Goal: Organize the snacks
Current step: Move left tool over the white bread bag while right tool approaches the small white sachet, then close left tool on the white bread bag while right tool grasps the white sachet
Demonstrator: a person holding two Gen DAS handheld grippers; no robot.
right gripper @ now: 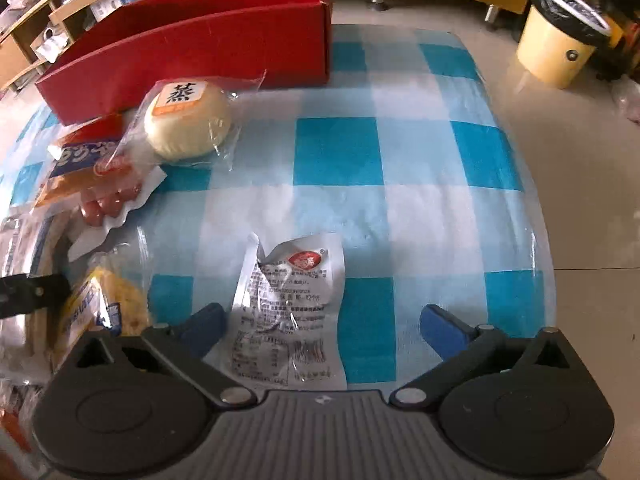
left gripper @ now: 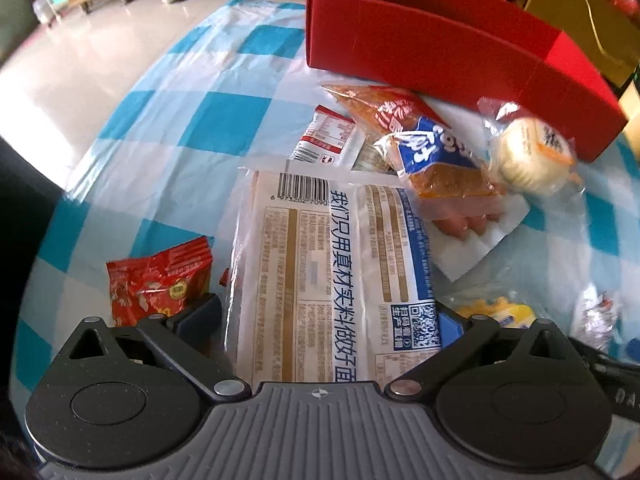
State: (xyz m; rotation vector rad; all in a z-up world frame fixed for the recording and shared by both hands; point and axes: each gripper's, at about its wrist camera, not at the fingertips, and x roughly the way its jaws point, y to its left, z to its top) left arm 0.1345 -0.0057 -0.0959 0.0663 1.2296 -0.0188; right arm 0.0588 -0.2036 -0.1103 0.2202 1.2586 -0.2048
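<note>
On my left wrist view the red snack packet (left gripper: 158, 282) lies at the far left on the blue-and-white checked cloth (left gripper: 168, 92), just outside my left gripper (left gripper: 326, 314); that gripper stands wide, and the big white noodle pack (left gripper: 320, 264) with the barcode lies between its blue pads, filling the gap, though I cannot tell whether either pad touches it; beyond it lie a small white sachet (left gripper: 326, 138), an orange bread bag with a blue label (left gripper: 432, 148) and a sausage pack (left gripper: 466, 220) under it; further right a wrapped steamed bun (left gripper: 532, 156) sits near the long red box (left gripper: 440, 40), which runs across the far edge of the cloth.

On my right wrist view a yellow cake packet (right gripper: 102, 308) lies at the left, just beside the left pad; my right gripper (right gripper: 322, 322) is spread wide, gripping nothing; a silver-white sachet (right gripper: 290, 312) lies flat on the cloth between the pads, nearer the left one; off the cloth at far right a yellow bin (right gripper: 556, 48) stands on the floor.
</note>
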